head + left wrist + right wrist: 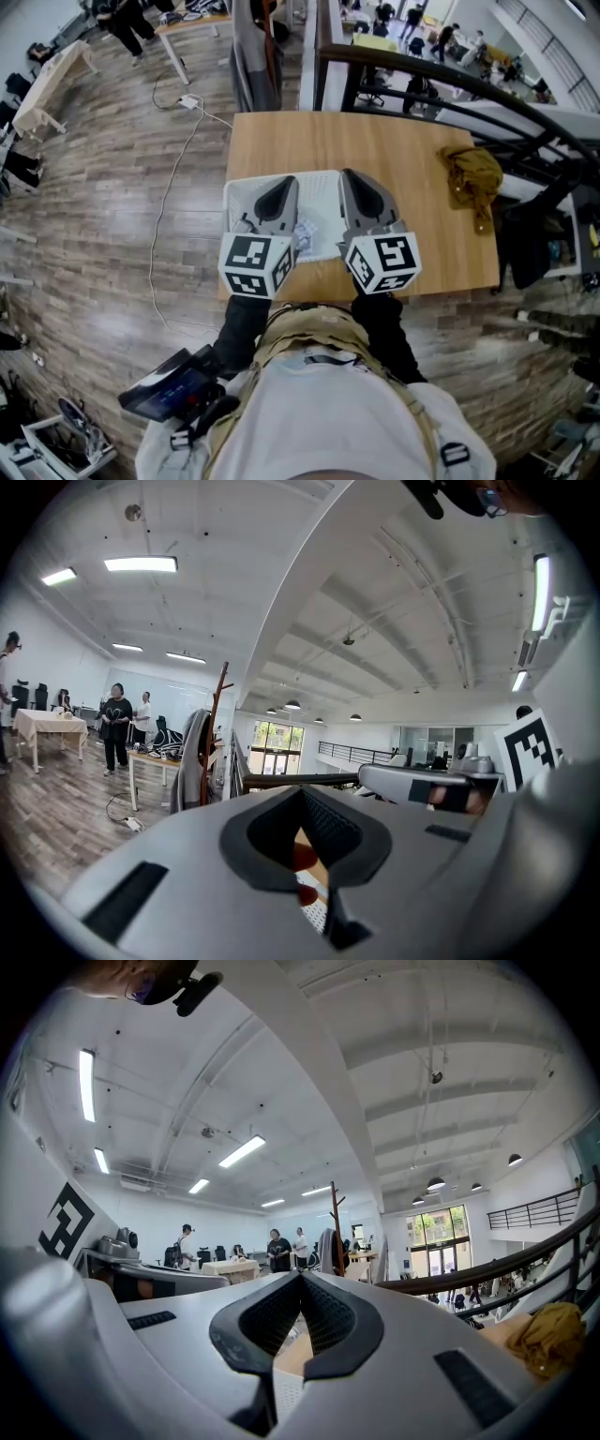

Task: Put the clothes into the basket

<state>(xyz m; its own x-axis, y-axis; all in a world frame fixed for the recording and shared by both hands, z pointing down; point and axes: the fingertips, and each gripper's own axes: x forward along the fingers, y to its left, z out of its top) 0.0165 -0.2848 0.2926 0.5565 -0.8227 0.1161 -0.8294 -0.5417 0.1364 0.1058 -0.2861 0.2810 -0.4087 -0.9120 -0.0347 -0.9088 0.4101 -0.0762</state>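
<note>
A mustard-coloured garment lies crumpled near the right edge of the wooden table; the right gripper view shows the garment low at the right. A white mesh basket stands at the table's front edge. Above it, side by side, are my left gripper and right gripper, both well left of the garment. The left gripper has its jaws together with nothing in them. The right gripper is also shut and empty. A small pale crumpled thing lies in the basket; I cannot tell what it is.
A dark curved railing runs behind and to the right of the table. A coat stand with hanging clothes is at the back. A white cable with a power strip trails over the wood floor on the left. People stand far off.
</note>
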